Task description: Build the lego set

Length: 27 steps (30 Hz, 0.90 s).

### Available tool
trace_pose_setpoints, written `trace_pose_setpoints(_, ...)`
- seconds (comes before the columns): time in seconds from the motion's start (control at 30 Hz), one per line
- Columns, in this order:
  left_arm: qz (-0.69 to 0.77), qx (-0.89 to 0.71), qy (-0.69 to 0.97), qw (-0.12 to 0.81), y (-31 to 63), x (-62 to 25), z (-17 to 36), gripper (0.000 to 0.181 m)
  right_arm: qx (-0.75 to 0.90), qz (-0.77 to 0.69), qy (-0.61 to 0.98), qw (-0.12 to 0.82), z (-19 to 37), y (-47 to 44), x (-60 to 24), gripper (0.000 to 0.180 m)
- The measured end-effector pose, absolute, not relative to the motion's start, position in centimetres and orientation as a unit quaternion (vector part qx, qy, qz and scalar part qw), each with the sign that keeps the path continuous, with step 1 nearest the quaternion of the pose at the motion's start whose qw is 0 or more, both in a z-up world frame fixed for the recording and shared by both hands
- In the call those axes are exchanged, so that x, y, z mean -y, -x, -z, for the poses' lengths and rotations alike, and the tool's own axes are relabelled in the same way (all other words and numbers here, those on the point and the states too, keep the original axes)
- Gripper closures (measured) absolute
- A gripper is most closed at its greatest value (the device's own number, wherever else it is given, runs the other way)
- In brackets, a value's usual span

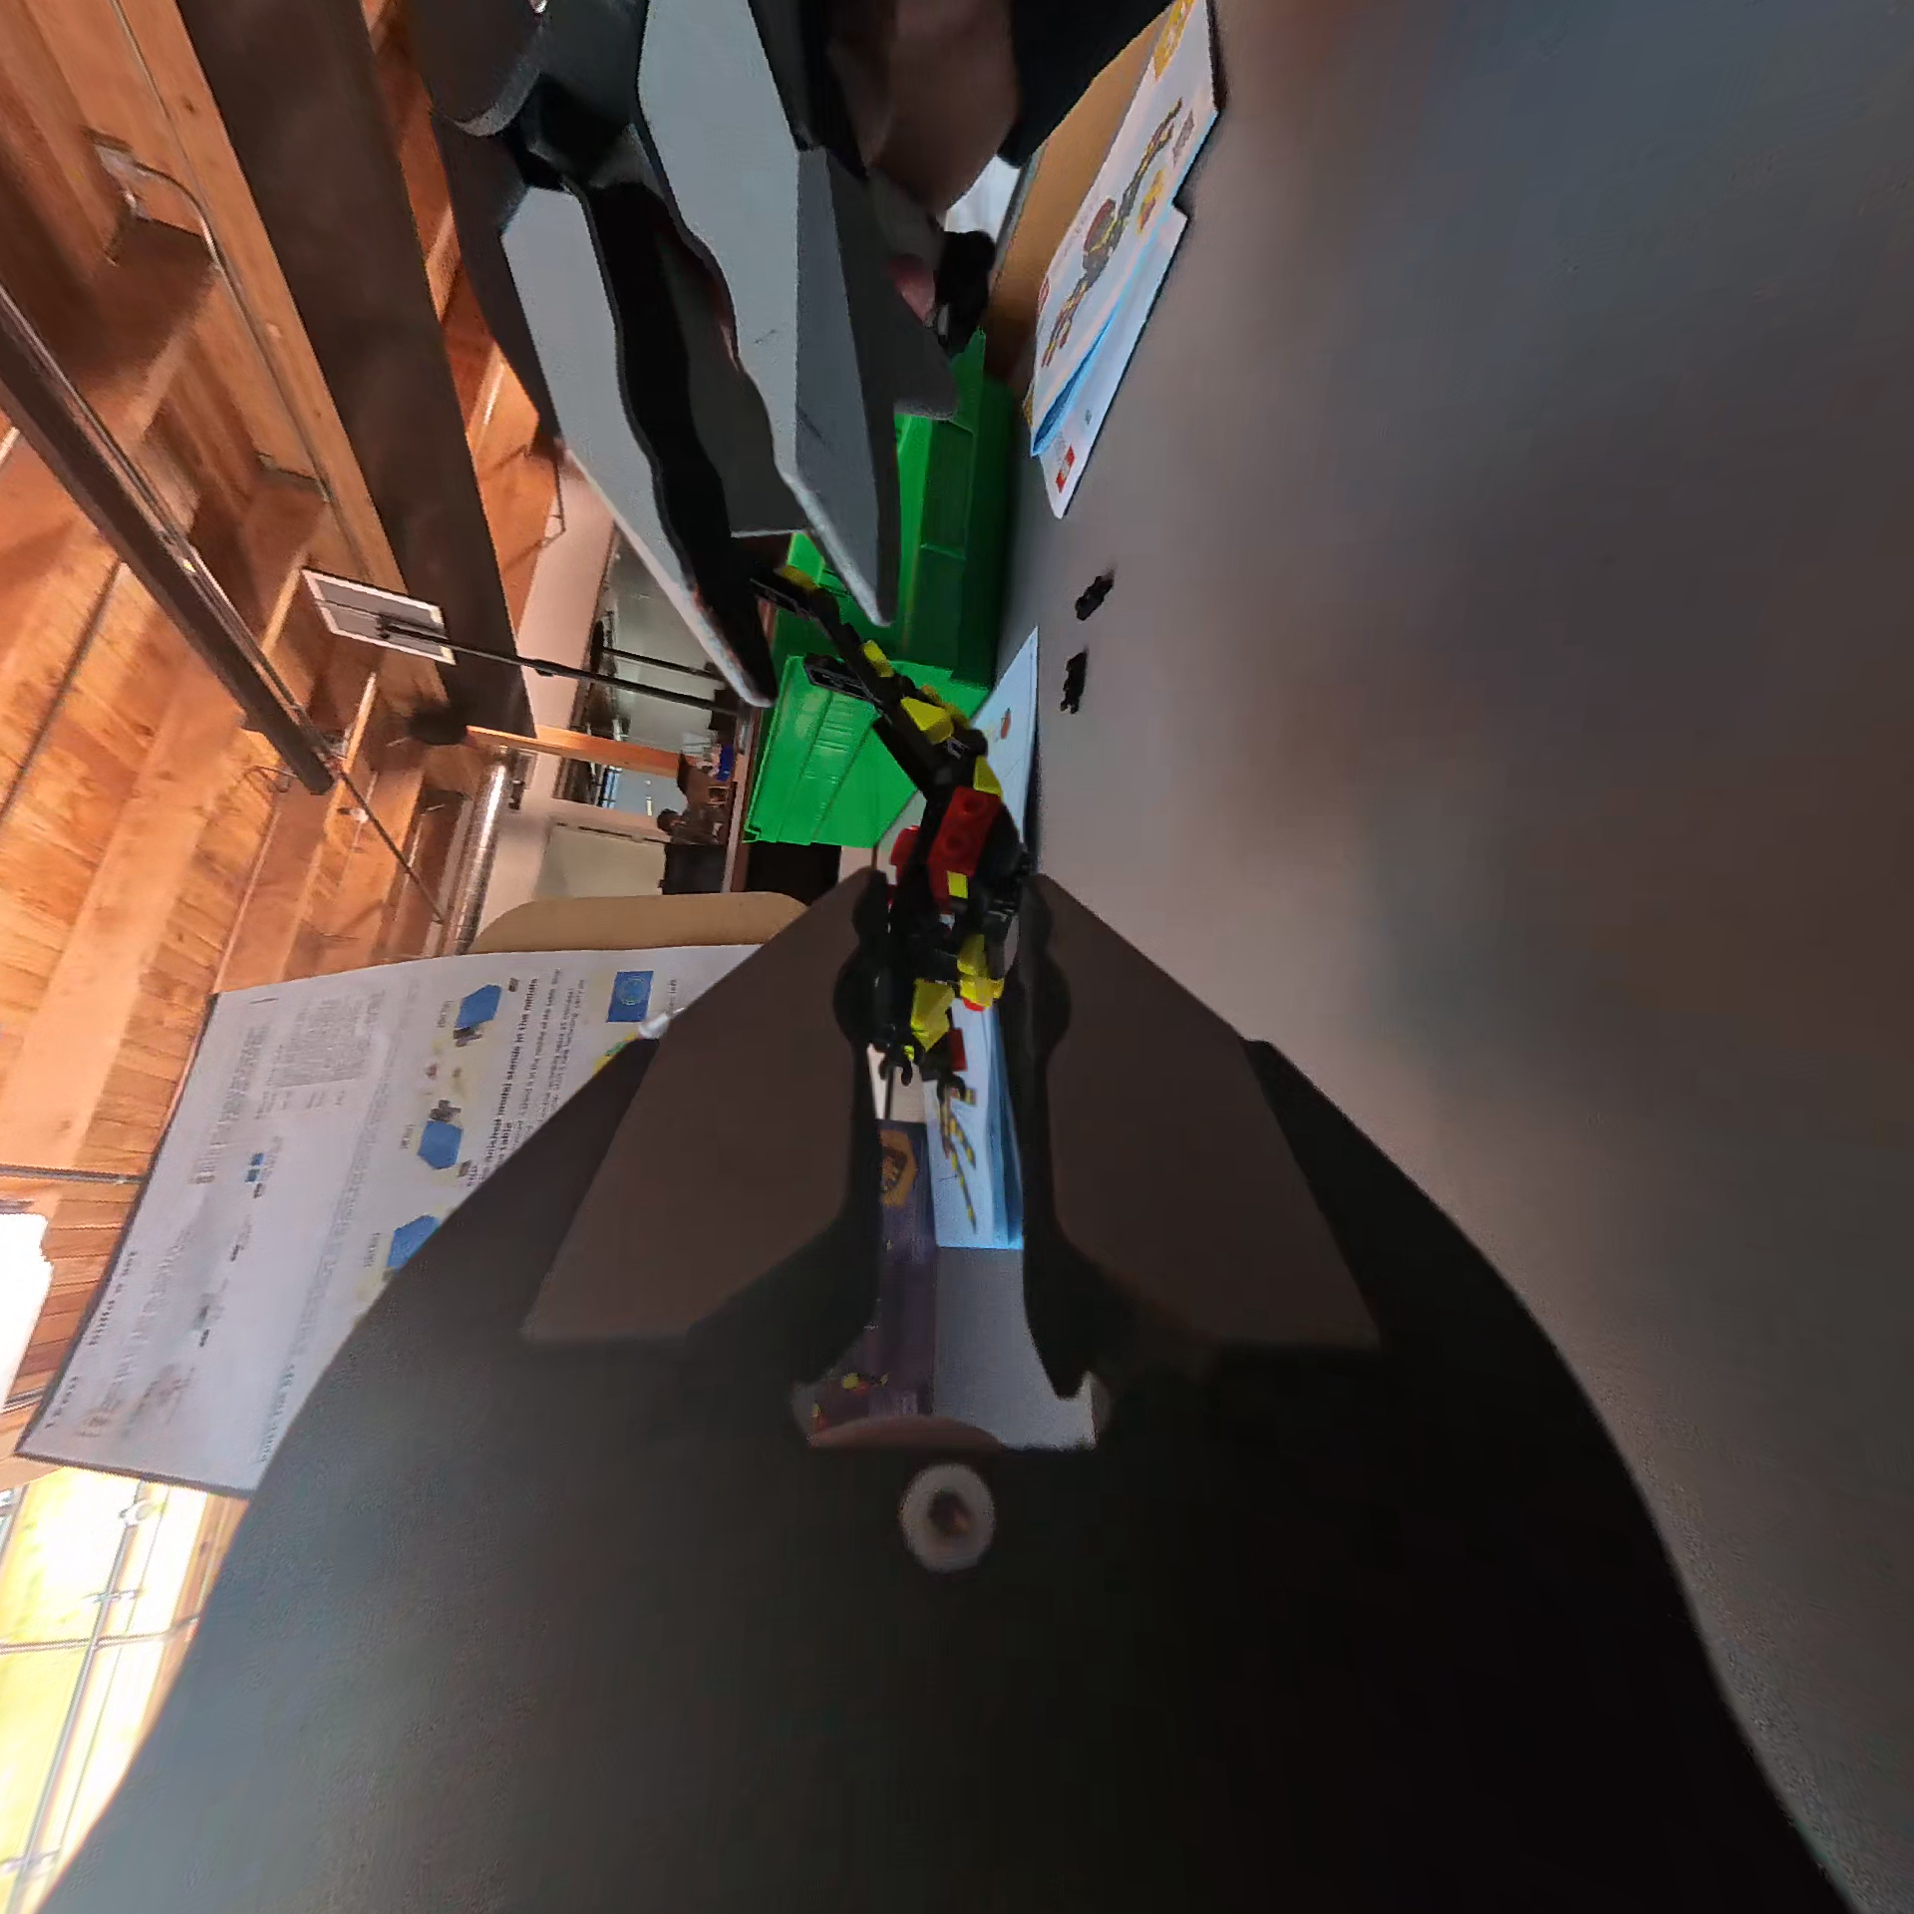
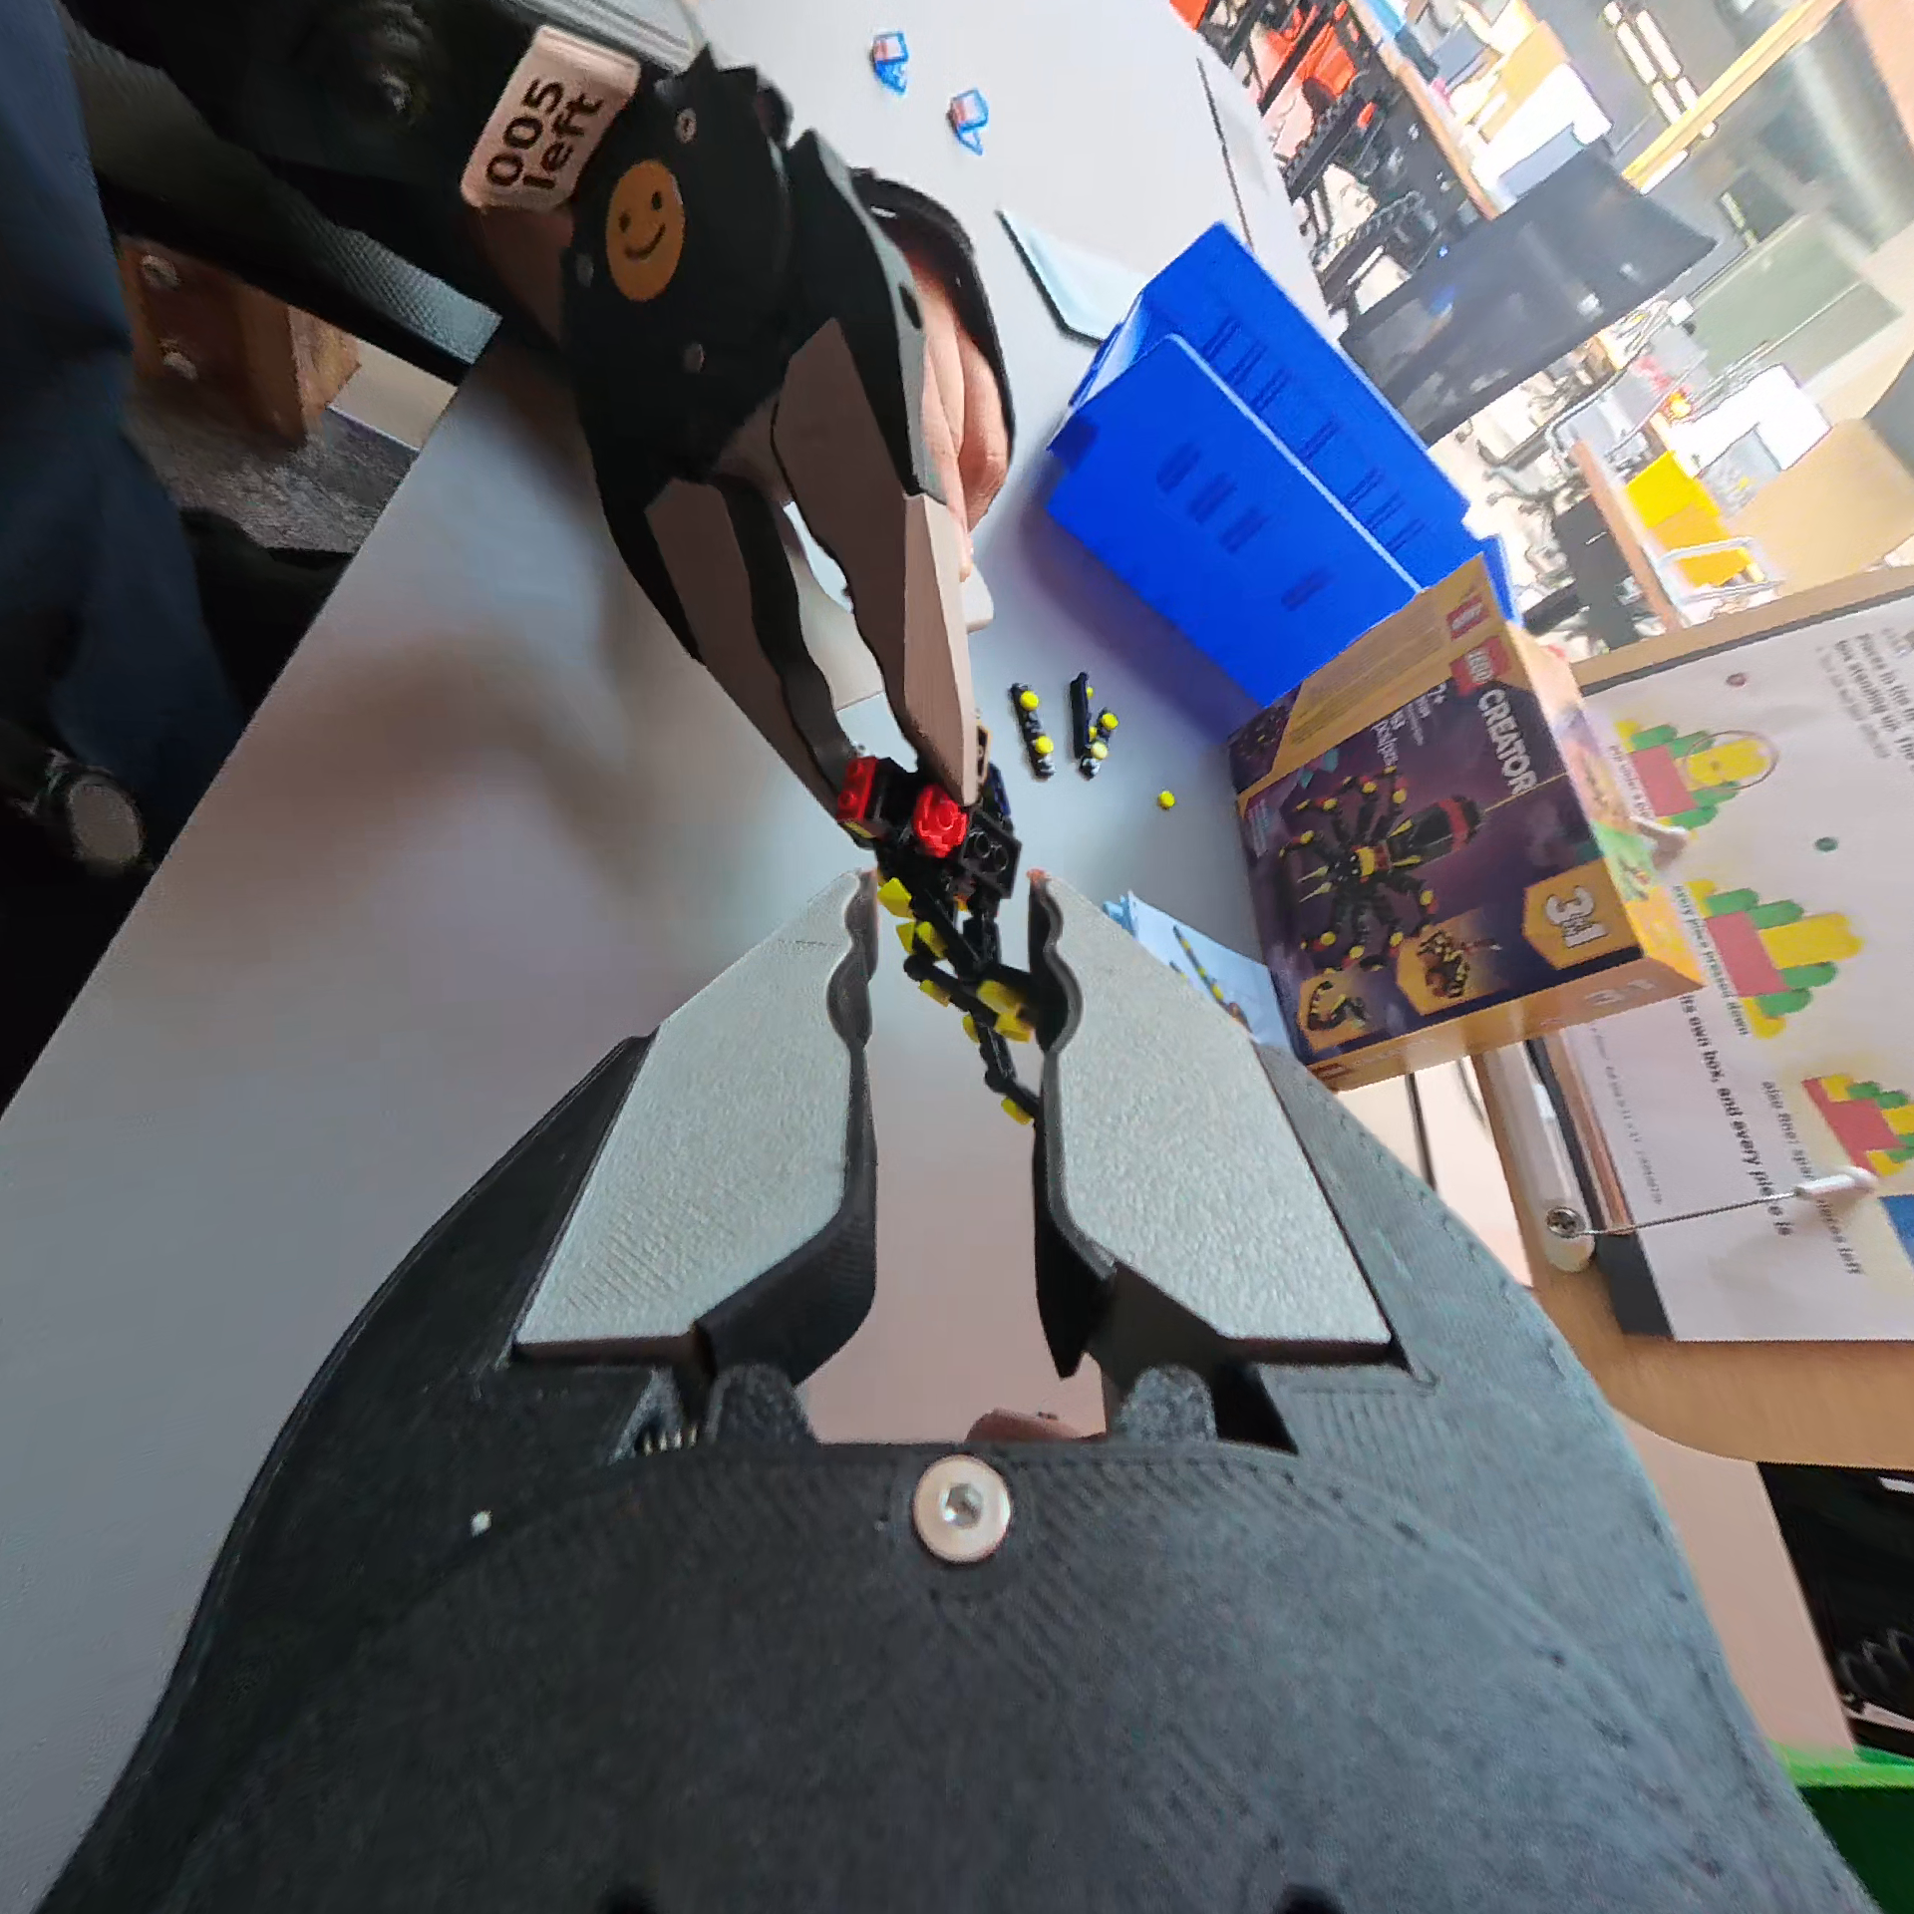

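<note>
A black, yellow and red lego model [image 2: 958, 911] hangs above the grey table [image 2: 414, 880]. My left gripper [image 2: 922, 792] comes in from the upper left and is shut on the model's red and black body. In the left wrist view the model [image 1: 953, 911] sits between my left gripper's fingertips [image 1: 948, 891], with its tail running up and away. My right gripper [image 2: 948, 880] has its jaws a narrow gap apart around the yellow and black tail, which touches the right finger [image 2: 1046, 994]. In the left wrist view the right gripper [image 1: 818, 621] is at the tail's end.
Loose black strips with yellow studs [image 2: 1062, 730] and a yellow stud [image 2: 1167, 800] lie beyond the model. The lego box [image 2: 1450, 829], blue bins [image 2: 1243, 466] and a printed sheet [image 2: 1761, 984] stand to the right. Green bins [image 1: 880, 725], a booklet [image 1: 1119, 259] and two small black pieces [image 1: 1082, 637] are nearby.
</note>
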<state>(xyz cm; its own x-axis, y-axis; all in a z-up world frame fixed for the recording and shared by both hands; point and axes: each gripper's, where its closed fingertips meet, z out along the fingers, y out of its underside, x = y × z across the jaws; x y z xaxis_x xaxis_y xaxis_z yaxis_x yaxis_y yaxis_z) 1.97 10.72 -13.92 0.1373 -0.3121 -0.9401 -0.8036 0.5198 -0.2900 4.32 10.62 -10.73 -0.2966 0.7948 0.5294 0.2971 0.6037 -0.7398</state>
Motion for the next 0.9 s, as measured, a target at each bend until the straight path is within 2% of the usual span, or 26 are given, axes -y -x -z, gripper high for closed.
trace_pose_setpoints(0.23, -0.209, -0.616, 0.437, 0.621, -2.1, -10.8, 13.7, 0.16, 0.753, -0.238, 0.373, 0.487, 10.4, -4.1, -11.6, 0.156)
trace_pose_setpoints(0.33, -0.16, -0.604, 0.455, 0.634, -2.5, -10.7, 13.7, 0.159, 0.722, -0.243, 0.414, 0.497, 9.6, -4.2, -12.9, 0.153)
trace_pose_setpoints(0.5, -0.087, -0.574, 0.507, 0.637, -2.2, -11.4, 13.9, 0.159, 0.658, -0.342, 0.503, 0.444, 9.3, -5.1, -13.7, 0.134)
trace_pose_setpoints(0.67, -0.079, -0.554, 0.513, 0.651, -2.1, -11.7, 13.4, 0.159, 0.595, -0.414, 0.567, 0.393, 10.5, -6.0, -12.8, 0.141)
trace_pose_setpoints(0.77, -0.072, -0.552, 0.514, 0.653, -2.5, -11.6, 13.4, 0.159, 0.559, -0.44, 0.599, 0.368, 11.6, -5.4, -11.8, 0.138)
trace_pose_setpoints(0.9, -0.06, -0.547, 0.518, 0.655, -2.7, -11.6, 13.3, 0.159, 0.526, -0.405, 0.628, 0.406, 11.8, -5.0, -13.0, 0.137)
